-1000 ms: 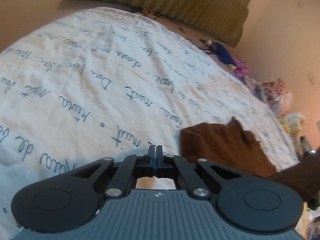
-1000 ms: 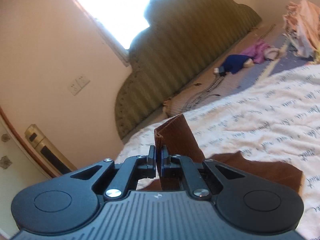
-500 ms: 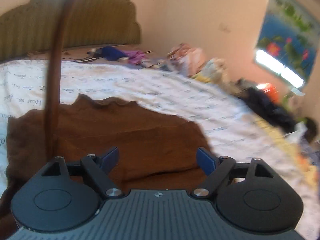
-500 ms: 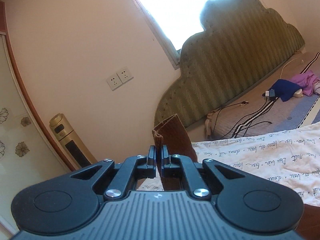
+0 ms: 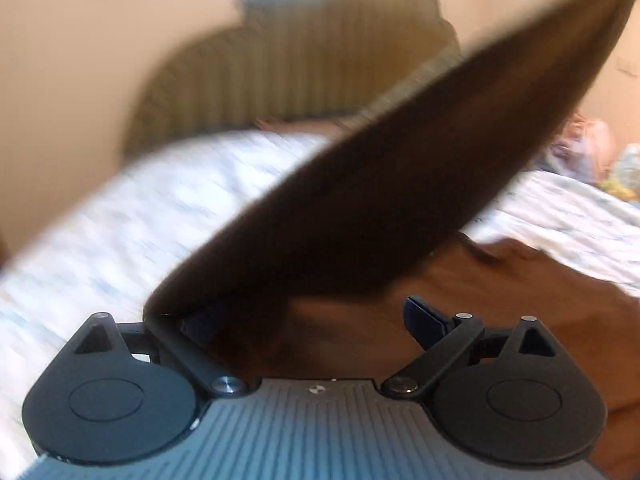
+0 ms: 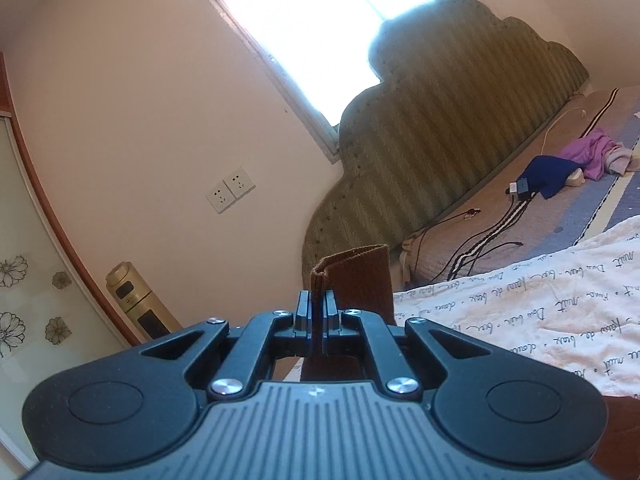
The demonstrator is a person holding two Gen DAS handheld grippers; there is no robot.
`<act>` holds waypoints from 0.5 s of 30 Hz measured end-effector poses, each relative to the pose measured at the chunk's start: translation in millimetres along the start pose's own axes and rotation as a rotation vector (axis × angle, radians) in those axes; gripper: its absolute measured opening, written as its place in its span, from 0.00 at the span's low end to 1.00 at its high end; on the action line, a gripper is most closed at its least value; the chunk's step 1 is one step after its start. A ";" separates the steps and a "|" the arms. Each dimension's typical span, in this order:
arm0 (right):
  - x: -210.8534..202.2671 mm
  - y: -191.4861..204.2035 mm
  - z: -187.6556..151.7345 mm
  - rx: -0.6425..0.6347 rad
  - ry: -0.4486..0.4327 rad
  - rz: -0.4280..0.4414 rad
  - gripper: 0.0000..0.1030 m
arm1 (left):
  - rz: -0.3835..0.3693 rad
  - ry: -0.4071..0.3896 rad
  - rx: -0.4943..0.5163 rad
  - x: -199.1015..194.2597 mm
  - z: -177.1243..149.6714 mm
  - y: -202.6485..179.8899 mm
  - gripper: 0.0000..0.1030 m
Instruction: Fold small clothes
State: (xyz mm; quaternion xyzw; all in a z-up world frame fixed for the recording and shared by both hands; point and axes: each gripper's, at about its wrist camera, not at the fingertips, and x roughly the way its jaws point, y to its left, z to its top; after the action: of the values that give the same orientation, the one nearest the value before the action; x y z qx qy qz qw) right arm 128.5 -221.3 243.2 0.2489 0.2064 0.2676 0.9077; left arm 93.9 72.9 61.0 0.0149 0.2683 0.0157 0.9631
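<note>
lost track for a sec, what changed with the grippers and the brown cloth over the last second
The left gripper has just been opening; its jaws now stand wide, pressing on nothing, with the brown garment stretched up across its view. The right gripper stayed shut on the garment's folded edge, and its view tilted up toward the wall.

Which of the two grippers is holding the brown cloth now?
The right gripper: it is shut on a folded edge of the brown cloth. The left gripper stands wide open, pinching nothing.
</note>
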 end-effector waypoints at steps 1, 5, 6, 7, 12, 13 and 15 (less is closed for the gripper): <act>-2.9 -9.7 -1.5 0.008 -0.006 -0.008 0.04 | 0.005 -0.022 0.021 -0.1 1.7 4.2 0.92; 2.2 -60.8 -14.7 0.068 0.028 -0.004 0.04 | 0.033 0.030 0.026 18.5 3.9 7.4 0.92; 6.3 -70.6 -19.1 0.080 0.039 -0.017 0.04 | 0.028 0.068 0.007 22.4 2.3 6.9 0.92; 10.4 -80.3 -23.7 0.087 0.049 -0.025 0.04 | 0.023 0.102 0.000 24.6 -0.3 5.3 0.92; 10.0 -130.2 -60.0 0.108 0.141 -0.164 0.04 | -0.035 0.226 0.048 26.3 -20.5 4.1 0.97; 4.5 -138.2 -69.0 0.110 0.153 -0.177 0.04 | -0.040 0.246 0.051 27.6 -23.2 5.5 0.97; -9.5 -161.1 -90.9 0.138 0.167 -0.200 0.04 | -0.065 0.265 0.055 27.3 -32.1 13.9 0.97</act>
State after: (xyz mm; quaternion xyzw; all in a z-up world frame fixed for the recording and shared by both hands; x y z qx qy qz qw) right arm 136.6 -314.0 83.0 0.2657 0.3231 0.1809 0.8901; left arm 100.3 88.5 19.9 0.0306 0.3939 -0.0210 0.9184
